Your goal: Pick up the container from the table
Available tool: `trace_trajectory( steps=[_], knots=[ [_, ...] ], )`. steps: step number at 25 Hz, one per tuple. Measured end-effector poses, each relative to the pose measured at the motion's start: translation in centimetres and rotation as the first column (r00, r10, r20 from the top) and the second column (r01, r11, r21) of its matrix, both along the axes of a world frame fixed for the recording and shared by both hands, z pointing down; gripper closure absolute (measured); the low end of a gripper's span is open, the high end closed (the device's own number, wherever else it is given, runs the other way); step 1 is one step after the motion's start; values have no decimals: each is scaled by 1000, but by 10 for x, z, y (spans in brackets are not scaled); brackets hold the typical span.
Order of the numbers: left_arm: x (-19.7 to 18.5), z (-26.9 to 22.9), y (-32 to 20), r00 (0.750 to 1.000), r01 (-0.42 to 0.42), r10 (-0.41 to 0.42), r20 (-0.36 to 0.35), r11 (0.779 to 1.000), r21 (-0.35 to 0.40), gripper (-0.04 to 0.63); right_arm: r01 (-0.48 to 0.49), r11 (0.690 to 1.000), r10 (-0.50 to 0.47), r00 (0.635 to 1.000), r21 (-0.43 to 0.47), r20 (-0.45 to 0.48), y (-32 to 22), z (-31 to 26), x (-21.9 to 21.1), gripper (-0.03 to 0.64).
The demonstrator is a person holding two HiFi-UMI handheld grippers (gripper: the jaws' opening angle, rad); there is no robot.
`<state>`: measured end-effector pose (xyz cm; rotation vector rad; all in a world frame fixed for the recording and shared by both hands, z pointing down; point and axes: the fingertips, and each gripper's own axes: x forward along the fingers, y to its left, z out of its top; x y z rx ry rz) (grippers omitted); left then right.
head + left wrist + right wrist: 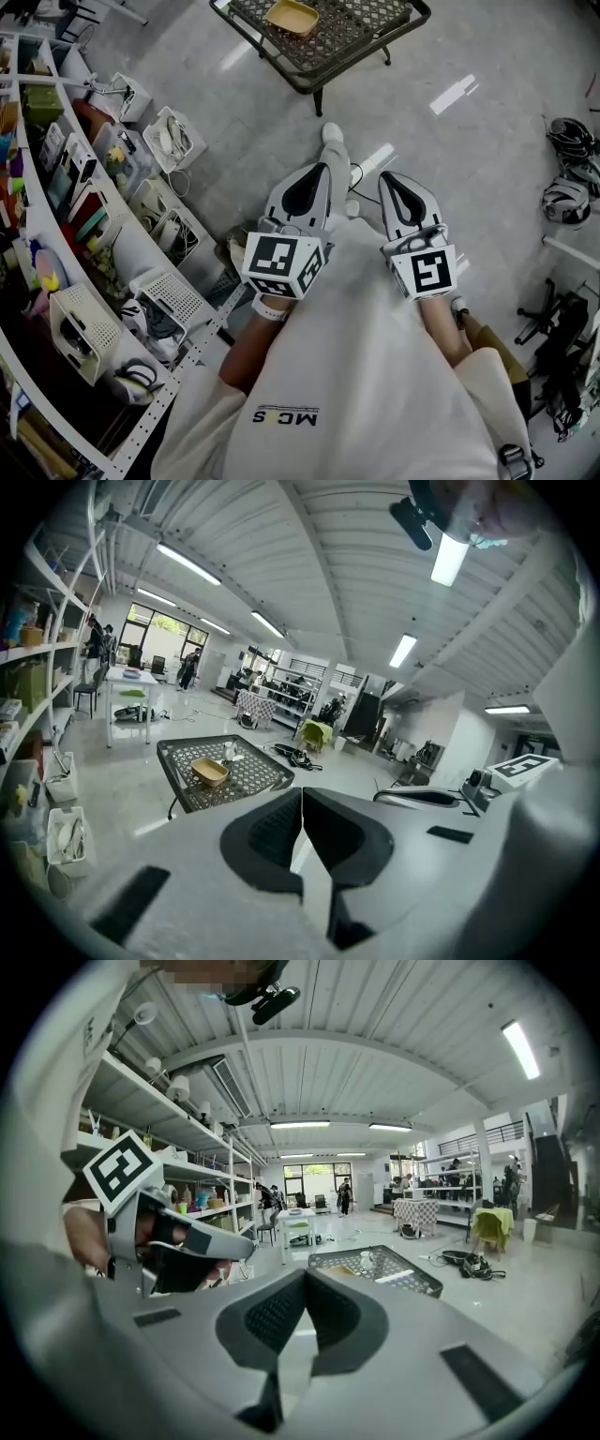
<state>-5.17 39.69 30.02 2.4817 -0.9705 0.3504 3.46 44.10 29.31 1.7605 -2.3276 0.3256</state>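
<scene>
A shelf rack point(56, 234) crowded with bins runs along the left edge. The left gripper point(319, 178) is held low, near the person's white shirt point(375, 375), its jaws pressed together with nothing between them — well apart from the black mesh table point(375, 37) ahead. The yellow container point(292, 17) rests on that tabletop, near a small white cup point(229, 751). The right gripper point(392, 183), just beside the left one, likewise has its jaws closed on nothing.
</scene>
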Motion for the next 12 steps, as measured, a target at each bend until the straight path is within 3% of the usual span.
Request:
trace_trajectory(
  steps=[4, 12],
  knots=[
    [19, 22, -42, 1000, 0, 0, -10, 999, -52, 568, 20, 1000, -20, 999, 11, -28, -44, 5, 15, 598],
    [84, 20, -185, 999, -27, 24, -30, 995, -94, 568, 98, 995, -98, 995, -19, 15, -177, -7, 63, 598]
  ],
)
